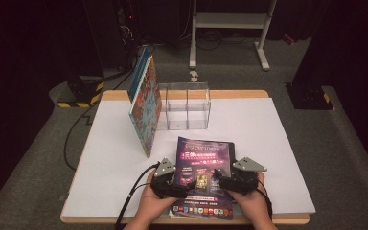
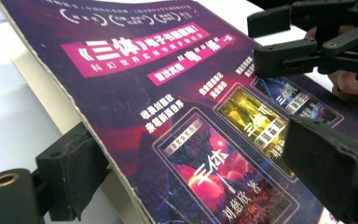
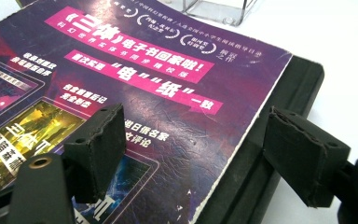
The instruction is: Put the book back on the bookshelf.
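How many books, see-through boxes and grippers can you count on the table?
Books: 3, a purple book lying flat, a black book under it, and a patterned book standing against the box
See-through boxes: 1, the clear box
Grippers: 2, the left gripper and the right gripper
Total: 6

Around the purple book (image 1: 203, 177), bare white table (image 1: 273, 143) lies open to its right and left; beyond its far edge the clear acrylic box (image 1: 186, 106) blocks the way; the leaning patterned book (image 1: 145, 108) walls the far-left approach.
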The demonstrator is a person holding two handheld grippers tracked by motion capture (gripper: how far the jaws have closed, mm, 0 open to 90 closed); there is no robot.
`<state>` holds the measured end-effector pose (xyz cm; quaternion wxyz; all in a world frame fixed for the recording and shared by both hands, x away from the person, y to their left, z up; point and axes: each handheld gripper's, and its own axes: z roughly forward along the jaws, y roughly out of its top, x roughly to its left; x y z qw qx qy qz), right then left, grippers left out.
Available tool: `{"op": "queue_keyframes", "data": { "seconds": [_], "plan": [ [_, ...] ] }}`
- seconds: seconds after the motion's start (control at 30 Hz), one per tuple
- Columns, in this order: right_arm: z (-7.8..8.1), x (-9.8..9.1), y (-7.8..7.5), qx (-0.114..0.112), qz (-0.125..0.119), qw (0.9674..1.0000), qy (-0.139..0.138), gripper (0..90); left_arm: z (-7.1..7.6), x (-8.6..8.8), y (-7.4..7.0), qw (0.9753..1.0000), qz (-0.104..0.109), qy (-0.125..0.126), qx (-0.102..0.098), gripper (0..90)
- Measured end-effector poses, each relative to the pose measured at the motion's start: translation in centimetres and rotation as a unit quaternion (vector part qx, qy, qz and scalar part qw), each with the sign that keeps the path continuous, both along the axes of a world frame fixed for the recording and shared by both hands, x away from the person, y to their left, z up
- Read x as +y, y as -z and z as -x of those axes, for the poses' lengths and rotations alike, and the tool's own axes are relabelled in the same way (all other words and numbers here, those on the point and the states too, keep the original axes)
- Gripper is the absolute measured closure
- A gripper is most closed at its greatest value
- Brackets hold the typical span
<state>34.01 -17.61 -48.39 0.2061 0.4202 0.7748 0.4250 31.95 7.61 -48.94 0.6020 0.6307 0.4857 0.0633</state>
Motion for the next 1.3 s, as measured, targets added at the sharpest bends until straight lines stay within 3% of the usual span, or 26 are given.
{"op": "queue_keyframes", "data": {
  "seconds": [0.07, 0.3, 0.5, 0.67, 0.8, 1.03, 1.3],
  "plan": [
    [0.0, -0.1, -0.1, 0.003, 0.006, 1.0000, 0.001, 21.6, -0.1, 0.6, -0.1, 0.9999, 0.003, -0.014, -0.004, 9.2],
    [0.2, -1.2, -0.3, 0.003, 0.016, 0.9998, 0.013, 22.4, -0.2, 1.0, 0.2, 0.9997, 0.007, -0.023, 0.003, 9.2],
    [0.4, -2.8, -0.4, 0.000, 0.015, 0.9996, 0.024, 24.6, -0.5, 0.4, 0.7, 0.9998, 0.002, -0.014, 0.013, 10.5],
    [0.5, -2.9, -0.4, -0.002, 0.011, 0.9996, 0.027, 24.9, -1.0, -0.3, 1.2, 0.9994, 0.015, -0.007, 0.032, 8.7],
    [0.4, -3.3, -0.2, 0.017, -0.013, 0.9996, 0.017, 22.4, -2.0, -0.9, 1.3, 0.9986, 0.024, -0.001, 0.047, 7.6],
    [0.4, -3.2, 0.0, 0.028, -0.023, 0.9992, 0.013, 16.4, -2.9, -1.9, 1.6, 0.9973, 0.033, 0.004, 0.066, 1.3],
    [-0.2, -3.6, 0.5, 0.048, -0.049, 0.9976, 0.014, 10.4, -2.9, -2.2, 1.5, 0.9973, 0.026, 0.016, 0.067, 3.7]
  ]
}}
